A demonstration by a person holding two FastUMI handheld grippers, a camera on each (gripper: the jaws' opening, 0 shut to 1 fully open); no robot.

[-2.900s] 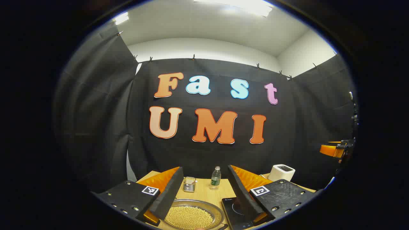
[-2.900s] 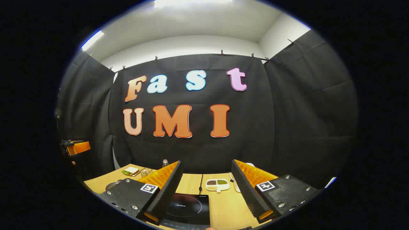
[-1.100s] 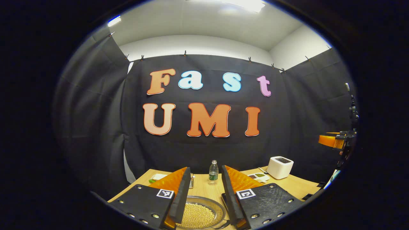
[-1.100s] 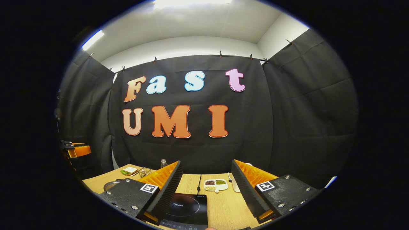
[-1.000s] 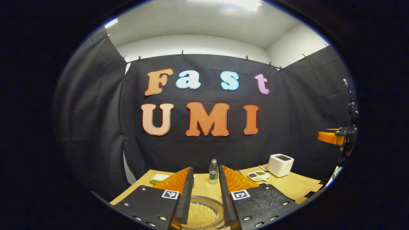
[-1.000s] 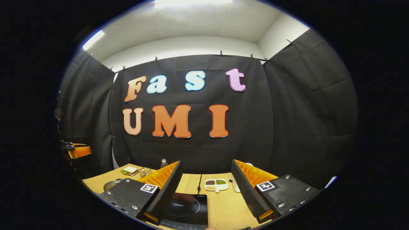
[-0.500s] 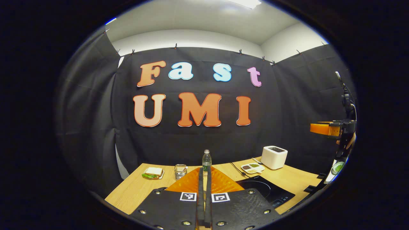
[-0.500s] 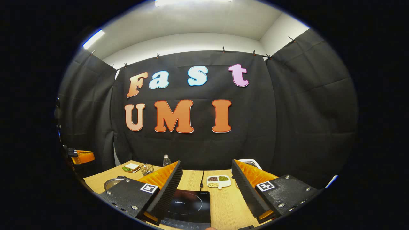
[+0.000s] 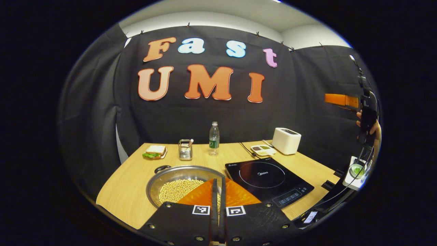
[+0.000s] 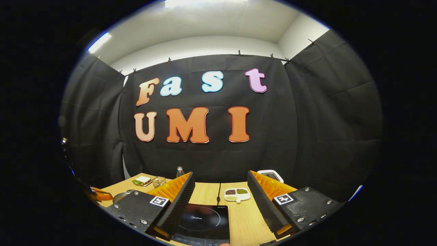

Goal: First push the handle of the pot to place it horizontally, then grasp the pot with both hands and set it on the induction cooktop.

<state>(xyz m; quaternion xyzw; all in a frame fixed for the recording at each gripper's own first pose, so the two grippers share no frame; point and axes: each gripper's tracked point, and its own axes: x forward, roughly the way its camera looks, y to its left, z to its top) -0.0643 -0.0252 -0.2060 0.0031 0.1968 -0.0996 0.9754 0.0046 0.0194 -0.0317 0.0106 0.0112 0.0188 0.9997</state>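
Note:
A steel pot (image 9: 170, 177) filled with yellow beans sits on the wooden table (image 9: 126, 191), left of the black induction cooktop (image 9: 269, 177). A dark loop handle (image 9: 162, 168) shows at the pot's far left rim. My left gripper (image 9: 217, 180) is shut on nothing and hovers over the pot's near right side, hiding that part. In the right gripper view my right gripper (image 10: 220, 177) stands open above the cooktop (image 10: 205, 220), with the pot's rim (image 10: 119, 196) at the left. The right gripper (image 9: 341, 99) is held high at the far right by a hand (image 9: 374, 128).
Along the back of the table stand a sandwich on a plate (image 9: 154, 151), a wire holder (image 9: 185, 153), a water bottle (image 9: 214, 138), a divided dish of beans (image 9: 261, 149) and a white toaster (image 9: 286, 140). A cable (image 9: 247, 149) runs to the cooktop.
My left gripper closed its fingers fully, then tipped downward, bringing the whole table, pot and cooktop into its view. The right gripper stayed open and barely moved.

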